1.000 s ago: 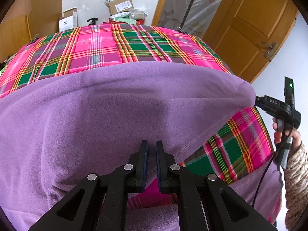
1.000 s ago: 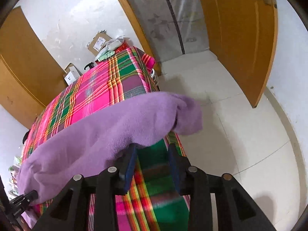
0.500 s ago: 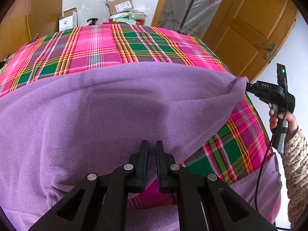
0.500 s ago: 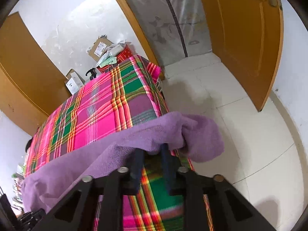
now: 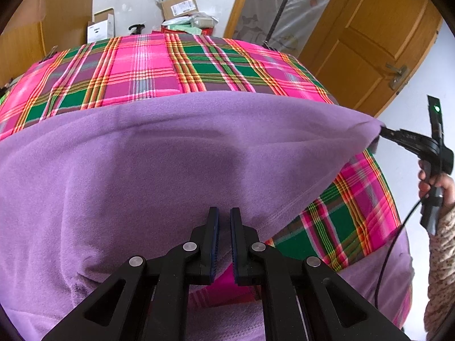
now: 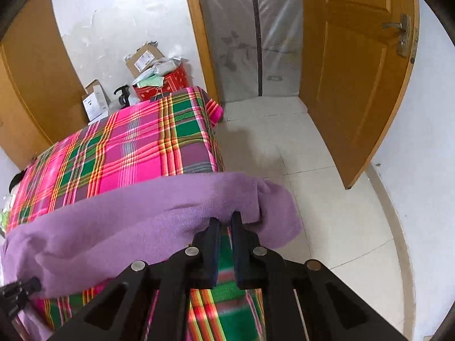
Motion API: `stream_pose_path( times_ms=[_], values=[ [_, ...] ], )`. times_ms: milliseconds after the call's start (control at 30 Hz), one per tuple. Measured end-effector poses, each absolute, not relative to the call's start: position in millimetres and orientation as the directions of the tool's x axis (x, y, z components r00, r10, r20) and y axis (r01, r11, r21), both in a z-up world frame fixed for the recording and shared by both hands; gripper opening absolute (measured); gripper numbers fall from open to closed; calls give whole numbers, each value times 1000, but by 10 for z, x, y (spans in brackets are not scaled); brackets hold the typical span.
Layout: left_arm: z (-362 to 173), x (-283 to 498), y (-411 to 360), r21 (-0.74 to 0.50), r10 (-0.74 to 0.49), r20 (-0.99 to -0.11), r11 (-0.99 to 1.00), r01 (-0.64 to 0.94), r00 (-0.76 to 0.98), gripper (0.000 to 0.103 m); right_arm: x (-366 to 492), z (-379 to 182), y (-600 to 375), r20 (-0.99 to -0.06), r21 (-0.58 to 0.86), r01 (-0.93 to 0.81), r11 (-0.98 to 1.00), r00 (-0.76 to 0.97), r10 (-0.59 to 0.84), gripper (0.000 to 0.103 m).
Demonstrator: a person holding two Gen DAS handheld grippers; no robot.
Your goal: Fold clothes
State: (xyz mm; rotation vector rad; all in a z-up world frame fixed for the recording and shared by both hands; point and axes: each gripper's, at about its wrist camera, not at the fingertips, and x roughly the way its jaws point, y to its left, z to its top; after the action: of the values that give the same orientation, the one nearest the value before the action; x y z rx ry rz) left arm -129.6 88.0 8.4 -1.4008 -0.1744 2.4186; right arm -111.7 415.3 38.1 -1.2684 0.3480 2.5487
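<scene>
Both claws are pinching the purple fleece garment by its hem, left claw near the surface's front edge, right claw at its right corner; soft, light, sagging between grips, it is needing edge holds

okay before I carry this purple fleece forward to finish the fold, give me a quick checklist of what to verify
1. Left gripper shut on the fleece edge: ok.
2. Right gripper shut on the fleece's corner: ok.
3. Edge between the grippers taut: ok, it runs straight to the right gripper.
4. Plaid cloth ahead free for laying down: ok.
5. Lower layer flat beneath: cannot tell, hidden by the lifted layer.
6. Cable clear of the fleece: cannot tell.
</scene>
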Motion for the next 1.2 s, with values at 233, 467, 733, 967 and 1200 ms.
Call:
stream_pose_path(
  times_ms=[233, 467, 733, 967, 1200],
  values=[
    [86, -1292, 868, -270, 344, -820, -937, -222, -457, 7, -1021, 491, 4027, -797, -87, -350, -933, -537, 276, 1],
    [86, -1286, 877, -261, 338, -822, -939, -224, -458, 7, -919, 321, 4055, -817, -83, -362, -928, -508, 271, 2],
    [114, -1215, 953, -226, 327, -834, -937, -266, -444, 9, -768, 63, 4089, -821, 194, -296, -935, -570, 11, 27],
    [133, -1130, 1194, -169, 332, -837, -913, -372, -434, 22, -758, -12, 3977, -811, 186, -277, -943, -585, 11, 36],
    [98, -1066, 1576, 4, 274, -836, -864, -504, -476, 31, -737, -44, 3922, -800, 185, -307, -934, -599, 39, 38]
  ],
)
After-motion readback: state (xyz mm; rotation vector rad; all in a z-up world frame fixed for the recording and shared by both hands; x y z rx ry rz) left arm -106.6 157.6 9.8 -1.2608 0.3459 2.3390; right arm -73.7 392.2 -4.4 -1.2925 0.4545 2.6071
